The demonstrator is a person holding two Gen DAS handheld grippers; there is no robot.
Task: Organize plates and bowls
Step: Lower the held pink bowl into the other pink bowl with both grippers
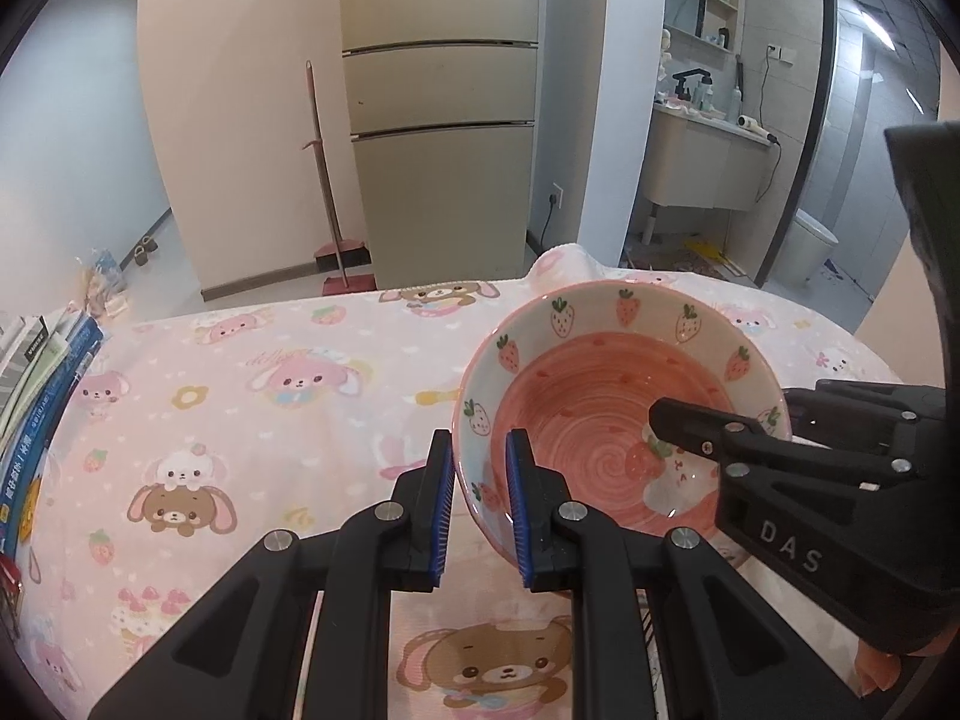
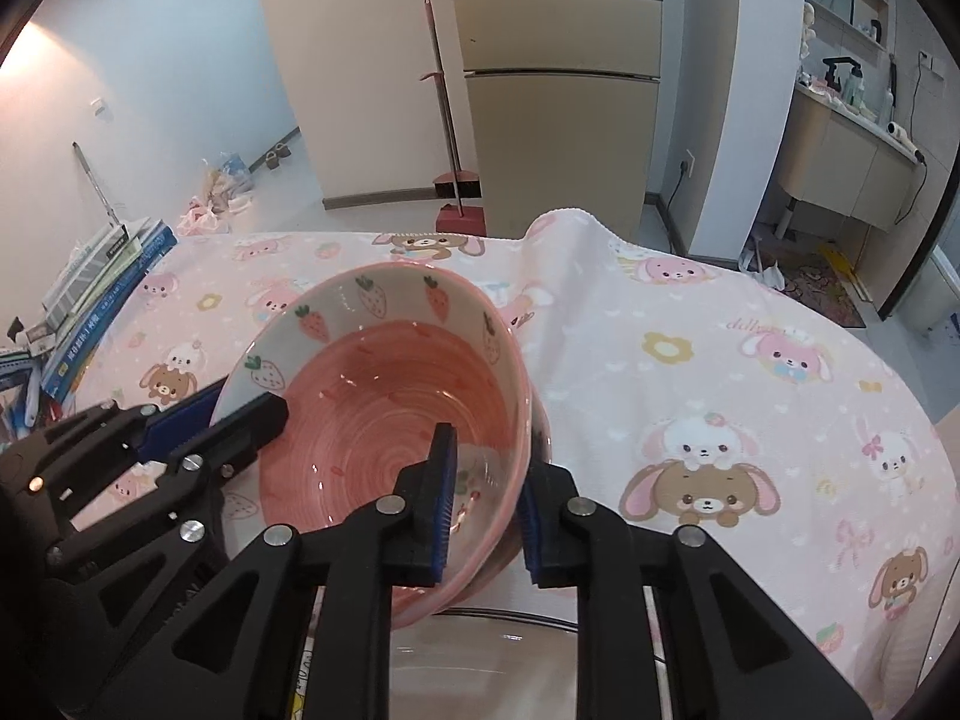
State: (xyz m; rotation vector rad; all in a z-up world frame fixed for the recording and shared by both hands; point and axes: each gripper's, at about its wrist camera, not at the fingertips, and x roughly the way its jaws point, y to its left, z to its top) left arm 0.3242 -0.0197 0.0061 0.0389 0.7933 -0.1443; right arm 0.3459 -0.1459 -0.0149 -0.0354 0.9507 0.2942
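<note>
Strawberry bowl (image 1: 606, 414) sits tilted above the surface (image 1: 252, 396); left tongs (image 1: 477, 504) clamp its rim, right tongs (image 2: 483, 510) straddle the opposite rim, loosened.

Left tongs (image 1: 477, 501) astride the near rim of the strawberry bowl (image 1: 600, 408) on the pink cloth (image 1: 240, 420).

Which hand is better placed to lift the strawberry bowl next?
Left. Its tongs seem to pinch the rim of the strawberry bowl, while the right tongs only straddle the rim with a gap showing and would need to close first.
</note>
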